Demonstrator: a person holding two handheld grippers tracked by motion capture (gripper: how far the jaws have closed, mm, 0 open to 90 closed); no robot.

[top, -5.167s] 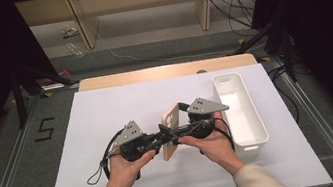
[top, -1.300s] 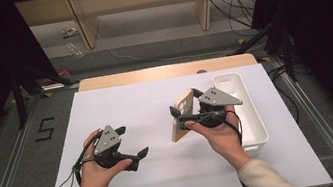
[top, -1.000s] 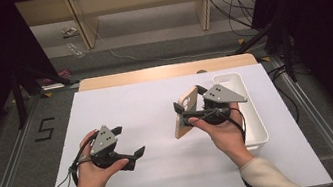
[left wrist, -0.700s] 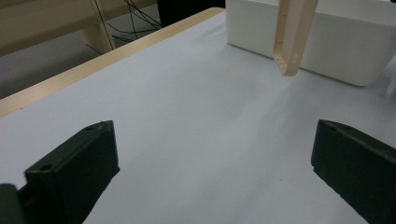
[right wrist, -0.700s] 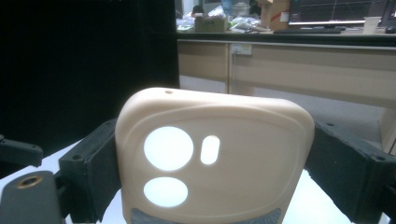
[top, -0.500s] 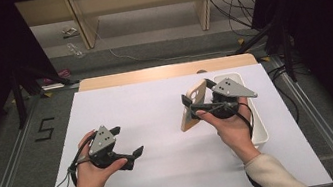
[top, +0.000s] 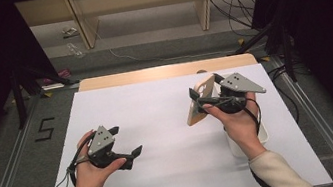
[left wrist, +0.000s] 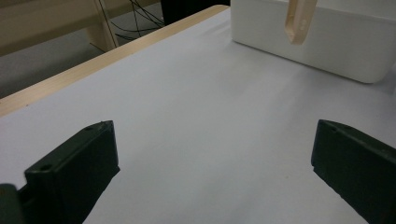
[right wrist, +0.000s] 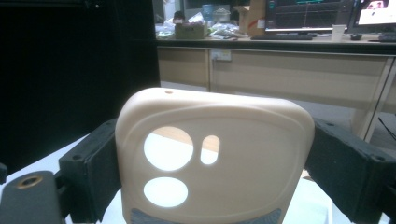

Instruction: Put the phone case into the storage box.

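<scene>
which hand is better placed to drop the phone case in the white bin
Right. The right gripper already grips the phone case beside the white bin; the left gripper is open, empty and farther off.

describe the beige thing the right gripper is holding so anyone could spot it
Start at the white bin on the table's right side. Just left of it, the right gripper holds a phone case upright above the white mat. It is beige, with round camera cutouts.

A white sheet (top: 169, 123) covers the table (top: 166, 72), whose wooden edge shows bare along the far side. A white bin (left wrist: 327, 37) sits directly on the sheet at the right, its long side running away from the person. The table stands on a grey floor (top: 8, 164).
</scene>
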